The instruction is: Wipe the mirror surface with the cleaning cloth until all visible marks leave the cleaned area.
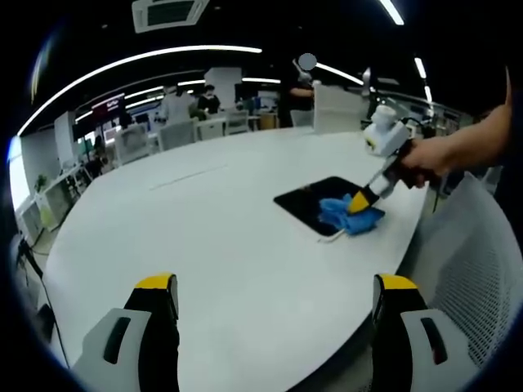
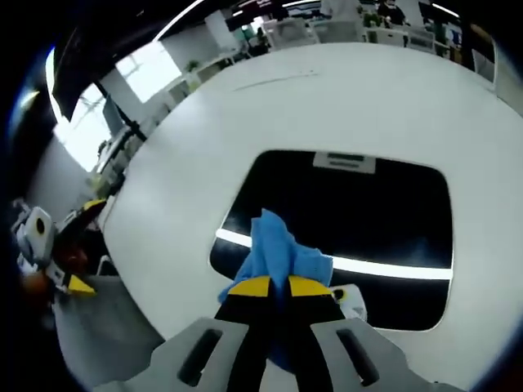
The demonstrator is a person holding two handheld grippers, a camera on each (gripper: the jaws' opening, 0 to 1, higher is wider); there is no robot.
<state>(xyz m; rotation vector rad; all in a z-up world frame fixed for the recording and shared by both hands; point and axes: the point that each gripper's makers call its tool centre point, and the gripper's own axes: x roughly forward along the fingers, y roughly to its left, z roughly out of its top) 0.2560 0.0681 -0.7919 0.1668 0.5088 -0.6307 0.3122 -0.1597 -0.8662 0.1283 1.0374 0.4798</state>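
Note:
A dark rectangular mirror (image 1: 315, 202) (image 2: 368, 212) lies flat on the white table, reflecting ceiling light strips. A blue cleaning cloth (image 1: 347, 214) (image 2: 274, 249) rests on the mirror's near edge. My right gripper (image 2: 279, 287) is shut on the blue cloth, pressing it onto the glass; in the left gripper view that right gripper (image 1: 362, 201) comes in from the right, held by a person's hand (image 1: 429, 159). My left gripper (image 1: 276, 292) hovers open over bare table, well short of the mirror, with nothing between its jaws. It also shows small at the left of the right gripper view, as the left gripper (image 2: 69, 282).
The large white oval table (image 1: 204, 237) has a curved edge close by on the right. A white mesh chair (image 1: 474, 253) stands beside it. Desks, chairs and people fill the far office background. A small white tag (image 2: 353, 302) sits at the mirror's near corner.

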